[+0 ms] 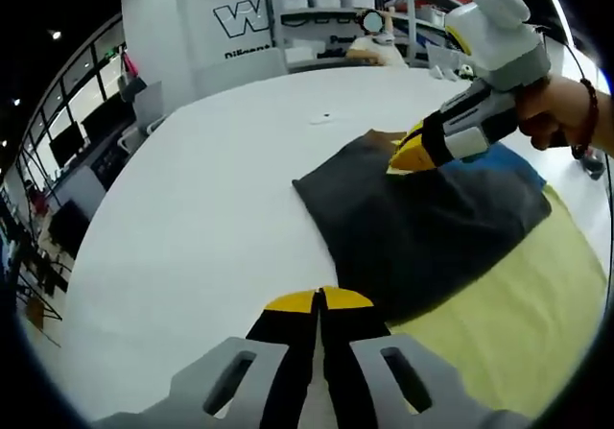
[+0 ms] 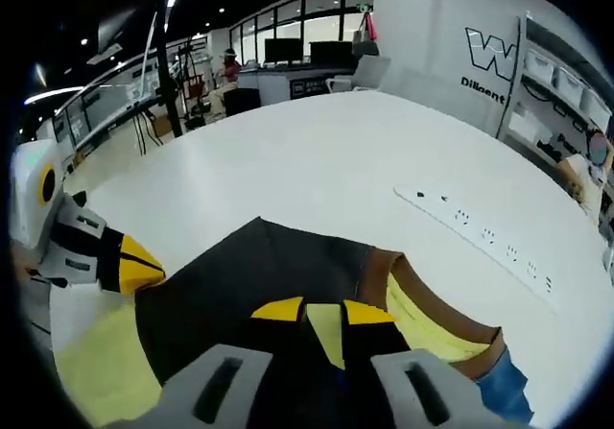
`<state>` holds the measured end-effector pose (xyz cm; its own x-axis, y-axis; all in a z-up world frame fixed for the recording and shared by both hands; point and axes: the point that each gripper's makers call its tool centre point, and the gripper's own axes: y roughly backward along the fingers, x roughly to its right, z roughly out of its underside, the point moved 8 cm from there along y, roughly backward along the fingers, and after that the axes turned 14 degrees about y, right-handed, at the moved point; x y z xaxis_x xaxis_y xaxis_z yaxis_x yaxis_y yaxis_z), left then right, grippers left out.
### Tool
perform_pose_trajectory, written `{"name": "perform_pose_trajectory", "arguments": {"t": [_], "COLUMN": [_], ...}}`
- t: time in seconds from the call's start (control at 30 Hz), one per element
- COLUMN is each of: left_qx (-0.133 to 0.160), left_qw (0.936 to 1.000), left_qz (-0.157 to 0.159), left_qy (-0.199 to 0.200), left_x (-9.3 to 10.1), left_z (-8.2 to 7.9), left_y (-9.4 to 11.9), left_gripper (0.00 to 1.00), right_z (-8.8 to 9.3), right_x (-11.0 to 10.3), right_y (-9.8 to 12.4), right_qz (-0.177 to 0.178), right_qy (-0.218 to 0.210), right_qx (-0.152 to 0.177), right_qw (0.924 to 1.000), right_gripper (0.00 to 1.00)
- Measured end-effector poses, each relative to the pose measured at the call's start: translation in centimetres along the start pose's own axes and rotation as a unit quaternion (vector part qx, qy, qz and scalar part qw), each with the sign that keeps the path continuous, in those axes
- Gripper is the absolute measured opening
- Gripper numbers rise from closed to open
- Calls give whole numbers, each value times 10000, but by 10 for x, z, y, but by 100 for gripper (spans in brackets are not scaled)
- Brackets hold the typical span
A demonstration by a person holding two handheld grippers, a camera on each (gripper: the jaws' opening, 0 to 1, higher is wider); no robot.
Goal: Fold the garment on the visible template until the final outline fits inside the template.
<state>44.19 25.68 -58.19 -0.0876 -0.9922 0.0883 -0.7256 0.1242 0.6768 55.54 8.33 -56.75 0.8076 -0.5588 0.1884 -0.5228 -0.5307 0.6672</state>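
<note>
A dark grey garment lies folded on a pale yellow template on the white table. In the right gripper view the garment has a brown-trimmed opening with yellow showing inside it. My left gripper is shut, its tips at the garment's near edge; it is also seen beside the garment's corner. My right gripper is narrowly closed on the cloth by the brown trim. In the left gripper view it rests at the garment's far edge, held by a hand.
A blue patch shows past the garment. A white power strip lies on the round white table. Shelves with bins and a seated person are behind the table. Desks and monitors stand beyond.
</note>
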Motion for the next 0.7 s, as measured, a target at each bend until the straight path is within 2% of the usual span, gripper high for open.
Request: {"name": "perform_pose_trajectory", "arguments": {"t": [0.03, 0.1, 0.17, 0.23, 0.33, 0.43, 0.7], "left_qx": [26, -14, 74, 103, 145, 157, 37], "left_qw": [9999, 9999, 9999, 9996, 9996, 9997, 9996], "left_qz": [98, 65, 96, 162, 173, 191, 248], "left_qy": [34, 116, 112, 198, 197, 43, 141], "left_x": [1, 0, 0, 0, 2, 5, 10], "left_z": [0, 1, -2, -3, -4, -4, 1], "left_y": [0, 3, 6, 9, 11, 12, 8], "left_gripper": [3, 8, 12, 16, 20, 27, 28], "right_z": [0, 0, 4, 10, 18, 30, 64], "right_x": [1, 5, 8, 11, 11, 11, 21], "right_y": [2, 13, 26, 37, 48, 62, 94], "right_qz": [16, 170, 306, 397, 443, 524, 879], "right_qy": [-8, -150, -378, -576, -637, -750, -1065], "right_qx": [1, 31, 151, 116, 81, -8, -203], "right_qw": [10000, 9997, 9987, 9975, 9970, 9958, 9902], "right_gripper": [17, 19, 20, 22, 25, 27, 31]}}
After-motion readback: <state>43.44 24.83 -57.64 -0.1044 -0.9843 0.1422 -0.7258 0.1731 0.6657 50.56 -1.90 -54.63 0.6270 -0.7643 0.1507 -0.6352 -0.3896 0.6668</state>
